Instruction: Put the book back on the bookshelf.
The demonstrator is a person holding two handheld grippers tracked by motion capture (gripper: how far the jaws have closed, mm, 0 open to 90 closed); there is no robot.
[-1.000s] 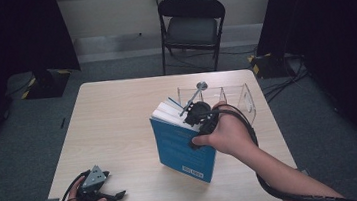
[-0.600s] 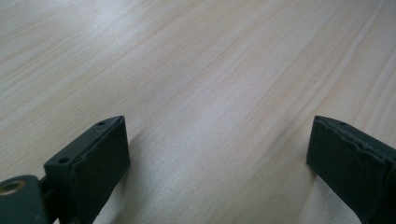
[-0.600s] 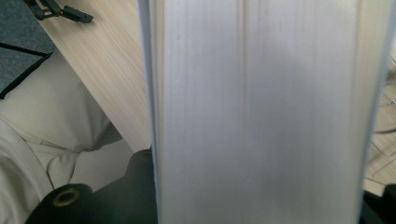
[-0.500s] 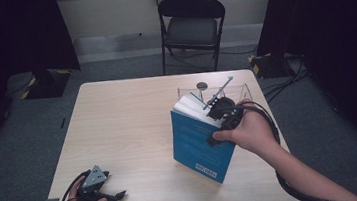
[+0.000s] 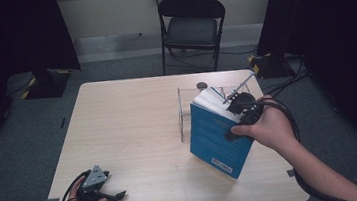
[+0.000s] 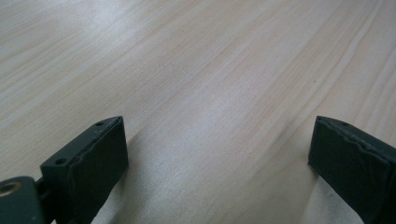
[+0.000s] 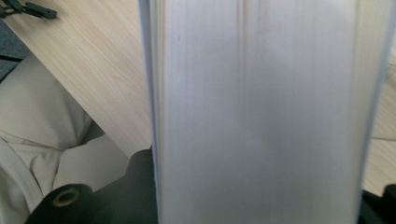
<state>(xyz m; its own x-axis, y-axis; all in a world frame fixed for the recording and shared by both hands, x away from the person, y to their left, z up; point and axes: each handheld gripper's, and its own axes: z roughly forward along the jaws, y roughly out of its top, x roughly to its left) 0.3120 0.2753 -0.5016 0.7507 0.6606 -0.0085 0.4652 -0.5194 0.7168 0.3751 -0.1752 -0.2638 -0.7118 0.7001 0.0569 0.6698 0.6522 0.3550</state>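
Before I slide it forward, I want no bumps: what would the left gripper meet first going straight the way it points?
The left gripper, jaws open, points right along the table's near edge. Its own view shows bare wood ahead; the blue book seems to stand farther back, though depth is unclear.

The book [image 5: 218, 139] between the right gripper's [image 5: 241, 105] black jaws has a bright blue cover, a white label patch low on it and white page edges. The table [image 5: 129, 131] under the left gripper's [image 5: 103, 194] black jaws is pale wood with fine grain streaks.
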